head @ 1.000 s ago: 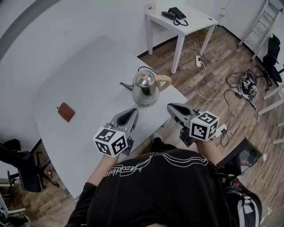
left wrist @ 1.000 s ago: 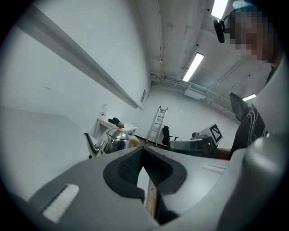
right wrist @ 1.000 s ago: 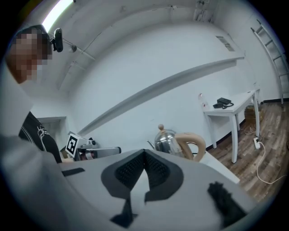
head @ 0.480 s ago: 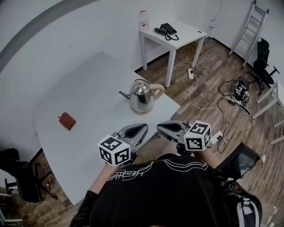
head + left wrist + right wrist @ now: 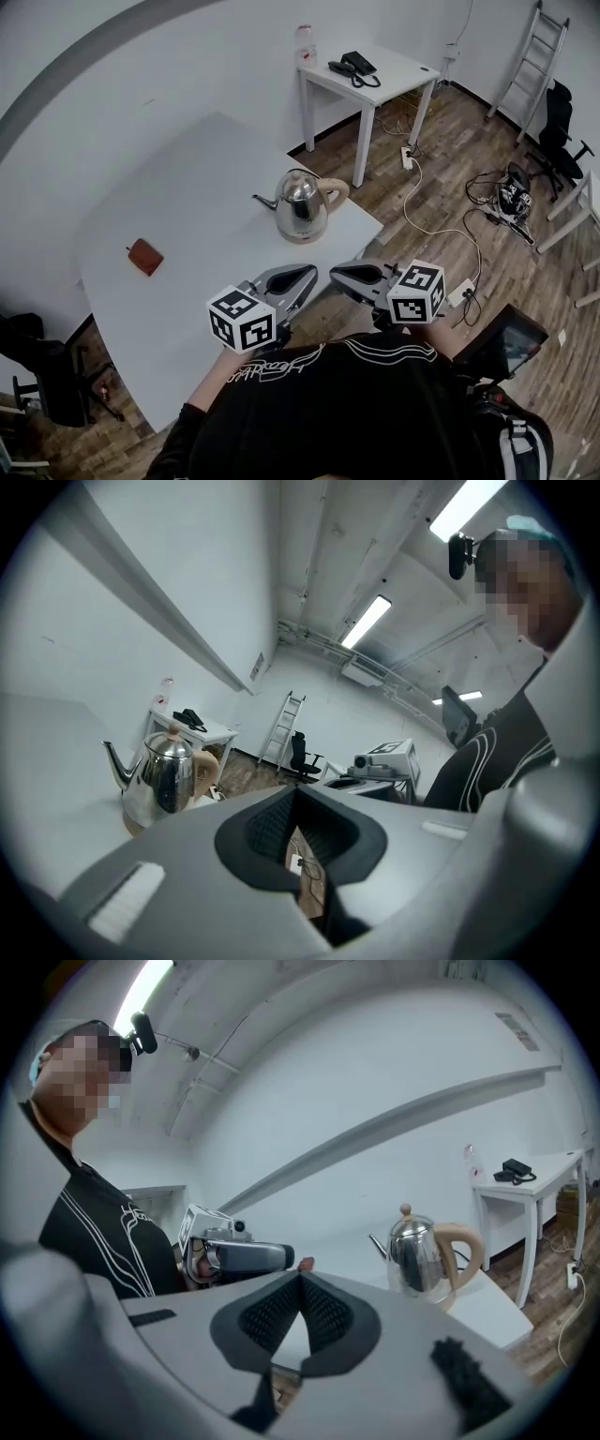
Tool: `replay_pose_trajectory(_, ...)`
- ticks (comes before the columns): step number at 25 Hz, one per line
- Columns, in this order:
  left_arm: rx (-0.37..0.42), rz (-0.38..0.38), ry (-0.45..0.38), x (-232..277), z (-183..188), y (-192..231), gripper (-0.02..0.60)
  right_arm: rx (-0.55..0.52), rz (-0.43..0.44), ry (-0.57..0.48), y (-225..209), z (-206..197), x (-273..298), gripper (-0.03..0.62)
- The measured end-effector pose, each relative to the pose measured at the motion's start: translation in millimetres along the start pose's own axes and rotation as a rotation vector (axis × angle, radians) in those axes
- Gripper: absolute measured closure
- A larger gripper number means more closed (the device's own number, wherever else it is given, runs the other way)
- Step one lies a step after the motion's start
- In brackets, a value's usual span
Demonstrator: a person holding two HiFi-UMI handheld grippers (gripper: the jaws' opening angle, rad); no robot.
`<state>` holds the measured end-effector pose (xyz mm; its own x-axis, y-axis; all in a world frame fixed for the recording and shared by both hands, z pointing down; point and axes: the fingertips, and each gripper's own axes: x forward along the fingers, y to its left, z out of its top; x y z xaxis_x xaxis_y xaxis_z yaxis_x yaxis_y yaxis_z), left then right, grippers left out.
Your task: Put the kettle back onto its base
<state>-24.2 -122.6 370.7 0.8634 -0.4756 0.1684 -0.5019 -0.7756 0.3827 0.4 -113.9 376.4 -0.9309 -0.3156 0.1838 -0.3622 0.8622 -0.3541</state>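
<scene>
The fingers [image 5: 265, 829] of the left gripper [image 5: 306, 275] are closed on nothing, and so are those of the right gripper [image 5: 337, 273]. Both hang near the desk's [image 5: 187, 178] front edge, well apart from the kettle [image 5: 301, 203]. The kettle stands upright on its base [image 5: 302, 237], so the task looks done. It sits close to the desk's right edge, handle toward the drop. To its left the desk is open, save for a small brown thing [image 5: 144, 256].

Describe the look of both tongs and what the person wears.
The left tongs and right tongs are grey shells, black ribbed pads, each carrying a white cube with black square markers. The person wears a black top with white line print.
</scene>
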Motion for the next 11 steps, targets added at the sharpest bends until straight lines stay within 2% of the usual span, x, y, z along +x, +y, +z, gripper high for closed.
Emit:
replay_pose_trajectory(2, -0.018, -0.006, -0.005, 0.1, -0.9, -0.4, 0.575, 0.013, 0.002, -0.004, -2.1, -1.7, 0.6, 0.588)
replay_pose_trajectory(11, -0.013, -0.080, -0.001, 8.0, -3.8, -14.0, 0.575, 0.035, -0.015, -0.024, -4.8, -5.7, -4.2, 0.588)
